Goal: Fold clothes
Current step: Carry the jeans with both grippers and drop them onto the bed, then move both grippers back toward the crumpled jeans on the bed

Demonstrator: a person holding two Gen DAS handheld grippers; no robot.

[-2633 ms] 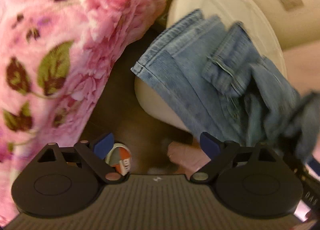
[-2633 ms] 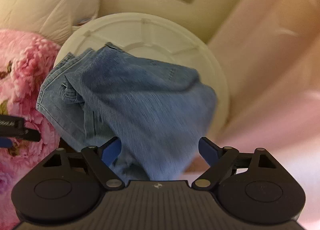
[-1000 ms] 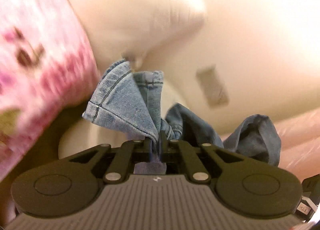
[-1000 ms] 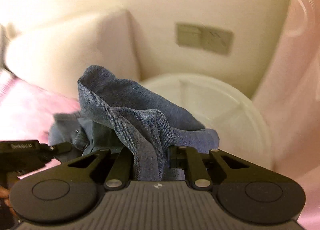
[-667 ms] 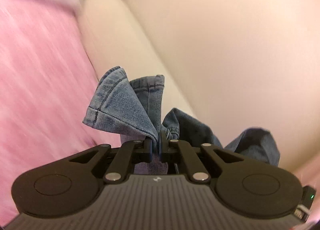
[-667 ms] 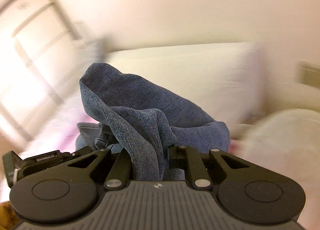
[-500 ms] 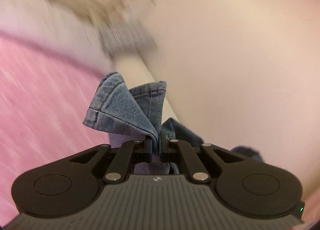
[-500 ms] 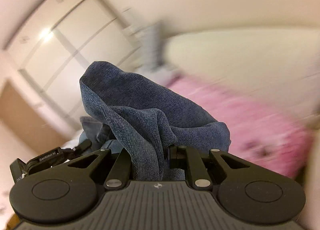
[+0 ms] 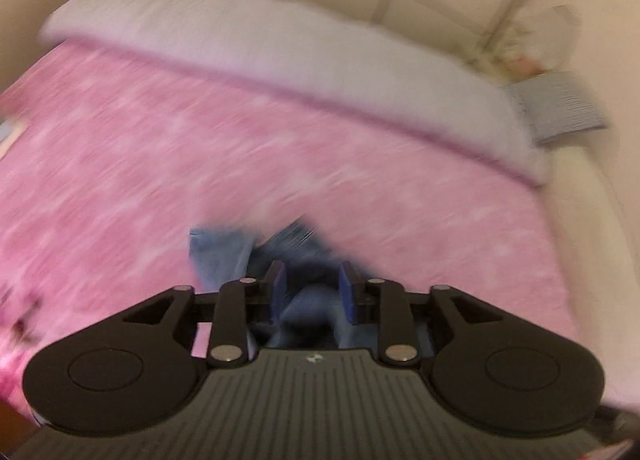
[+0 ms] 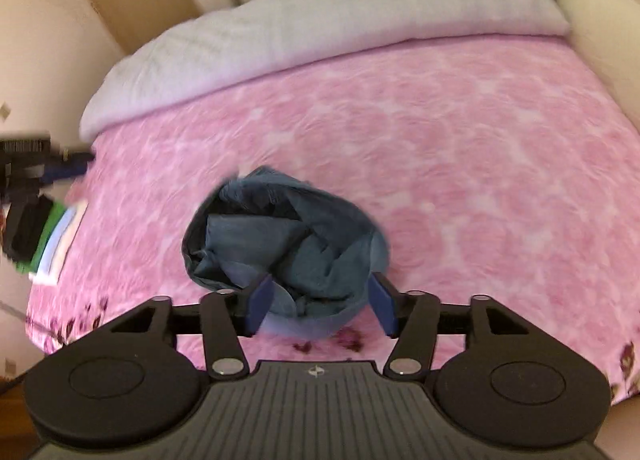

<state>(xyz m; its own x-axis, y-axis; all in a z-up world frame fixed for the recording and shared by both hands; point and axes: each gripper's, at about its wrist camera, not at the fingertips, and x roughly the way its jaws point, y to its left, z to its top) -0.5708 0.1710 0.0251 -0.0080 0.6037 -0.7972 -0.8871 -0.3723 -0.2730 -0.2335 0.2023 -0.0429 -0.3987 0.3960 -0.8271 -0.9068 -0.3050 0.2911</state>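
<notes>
Both grippers, left gripper (image 9: 311, 287) and right gripper (image 10: 320, 304), are opening, dropping the bunched jeans (image 10: 288, 244) onto the pink bed (image 10: 460, 164); next probably spreading them flat for folding.

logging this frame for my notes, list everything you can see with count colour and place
denim garment: one, blue, bunched on the pink blanket, between both grippers' jaws
blanket: one, pink floral, covering the bed
duvet: one, pale lilac-white, along the bed's far edge
striped cushion: one, grey, far right corner
folded items: small stack, green, white, pale blue, bed's left edge
left hand-held gripper: black, blue pads, jaws opening around denim
right hand-held gripper: black, blue pads, jaws opening, denim between
</notes>
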